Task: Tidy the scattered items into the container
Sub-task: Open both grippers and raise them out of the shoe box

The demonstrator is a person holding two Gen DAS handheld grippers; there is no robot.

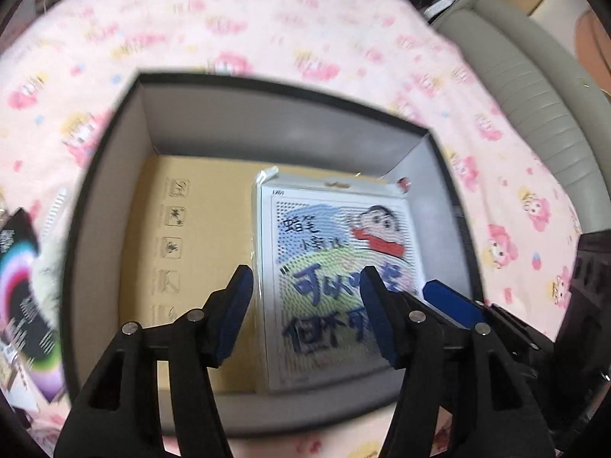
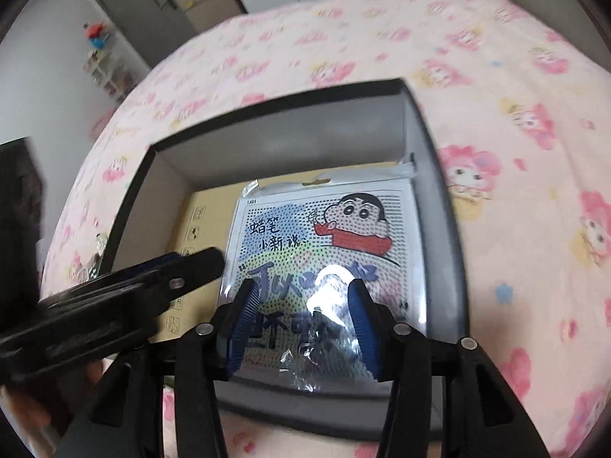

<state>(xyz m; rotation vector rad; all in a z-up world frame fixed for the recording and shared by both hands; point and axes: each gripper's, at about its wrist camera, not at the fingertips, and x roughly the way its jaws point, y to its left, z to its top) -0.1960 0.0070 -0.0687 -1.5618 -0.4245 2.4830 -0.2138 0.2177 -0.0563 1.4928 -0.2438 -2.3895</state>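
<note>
A dark-rimmed box point(image 1: 267, 129) with grey inner walls and a cardboard floor sits on the pink bed. A plastic-wrapped cartoon packet point(image 1: 336, 229) lies flat against its right side. My left gripper point(image 1: 305, 273) hangs open above the packet's lower half, with nothing between its blue pads. In the right wrist view the same box point(image 2: 290, 152) and packet point(image 2: 328, 229) show. My right gripper point(image 2: 303, 286) is open over the packet's crinkled lower edge, not pressing on it. The left gripper point(image 2: 194, 261) reaches in from the left over the box floor.
A pink cartoon-print sheet point(image 2: 496, 95) covers the bed all around the box. Left of the box lie a dark packet with coloured rings point(image 1: 23, 286) and a white comb-like item point(image 1: 57, 206). A grey padded headboard point(image 1: 534, 95) stands at the right.
</note>
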